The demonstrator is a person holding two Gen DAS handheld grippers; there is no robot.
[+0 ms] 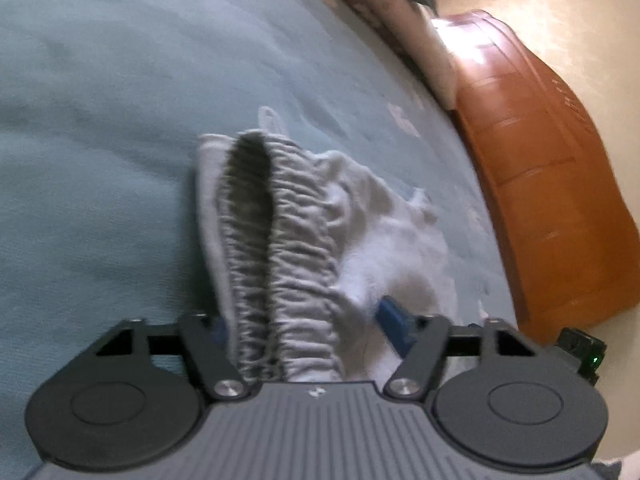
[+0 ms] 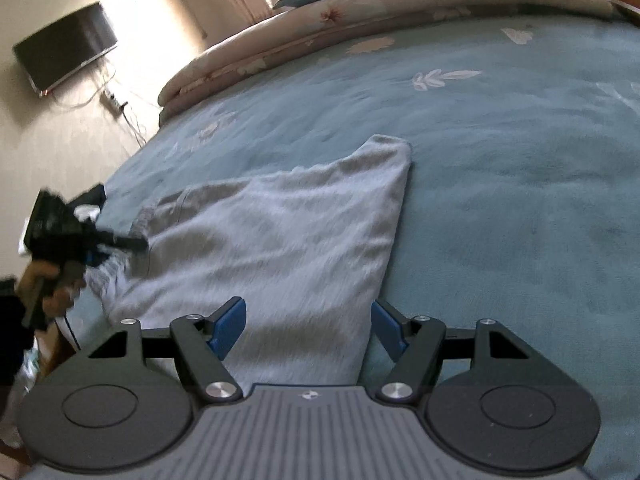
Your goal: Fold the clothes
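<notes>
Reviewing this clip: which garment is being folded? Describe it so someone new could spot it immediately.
Start at the wide teal bedspread with pale leaf prints. On its near part lies the light grey garment, the only clothing there. Its ruched elastic waistband gapes open between the left gripper fingers, unlike the pink floral quilt beyond.

The left tool (image 1: 312, 328), black-armed with blue pads, points downward with its jaws partly apart around bunched grey cloth; whether the pads press is unclear. A hand (image 2: 44, 284) grips its handle. The right tool (image 2: 308, 328) also tilts downward, its blue pads (image 2: 228, 328) standing wide apart and touching nothing.
</notes>
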